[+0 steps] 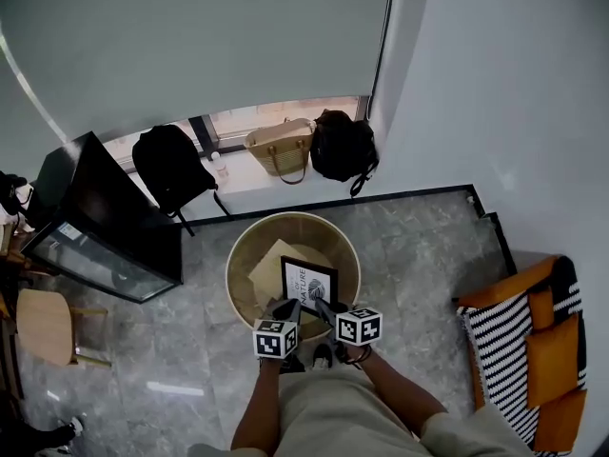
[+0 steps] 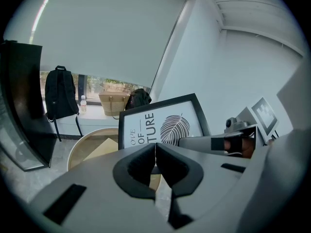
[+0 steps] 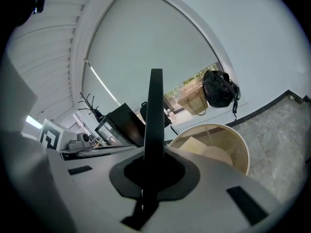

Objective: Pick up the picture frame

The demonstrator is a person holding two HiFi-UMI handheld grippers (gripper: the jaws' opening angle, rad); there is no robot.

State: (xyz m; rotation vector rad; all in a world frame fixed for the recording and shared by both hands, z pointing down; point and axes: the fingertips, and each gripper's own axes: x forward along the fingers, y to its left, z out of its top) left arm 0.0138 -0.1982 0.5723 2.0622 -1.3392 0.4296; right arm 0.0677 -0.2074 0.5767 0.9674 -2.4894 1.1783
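The picture frame is black, with a white print of a leaf and lettering. It is held upright over a round wooden tub table. My right gripper is shut on the frame's lower right edge, which shows edge-on as a black strip between the jaws. My left gripper is at the frame's lower left. Its jaws are shut tip to tip below the print, which faces it. The frame's bottom edge is hidden behind those tips, so I cannot tell whether they touch. The right gripper reaches in from the right.
Beige paper sheets lie in the tub. A black glass-fronted cabinet stands at the left and a wooden stool beside it. A black backpack, a woven bag and a black bag are on the window ledge. An orange striped chair stands at the right.
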